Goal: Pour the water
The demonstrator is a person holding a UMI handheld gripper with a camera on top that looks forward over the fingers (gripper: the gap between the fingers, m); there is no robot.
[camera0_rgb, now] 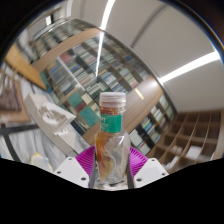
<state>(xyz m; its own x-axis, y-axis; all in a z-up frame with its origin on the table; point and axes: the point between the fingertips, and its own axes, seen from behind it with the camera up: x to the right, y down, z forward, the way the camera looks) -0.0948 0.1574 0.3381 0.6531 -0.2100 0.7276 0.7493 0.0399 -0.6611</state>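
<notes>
A clear plastic bottle (111, 140) with a white cap, a green label band and orange markings stands upright between my fingers. My gripper (111, 162) is shut on the bottle, its magenta pads (86, 160) pressing the bottle's lower body from both sides. The bottle is held high, with ceiling and shelves behind it. I cannot tell how much water is inside. No cup or other vessel is in view.
Long rows of bookshelves (70, 70) run behind and to the left of the bottle. Bright ceiling light strips (190, 68) run above and to the right. A railing or desk edge (12, 128) shows at the far left.
</notes>
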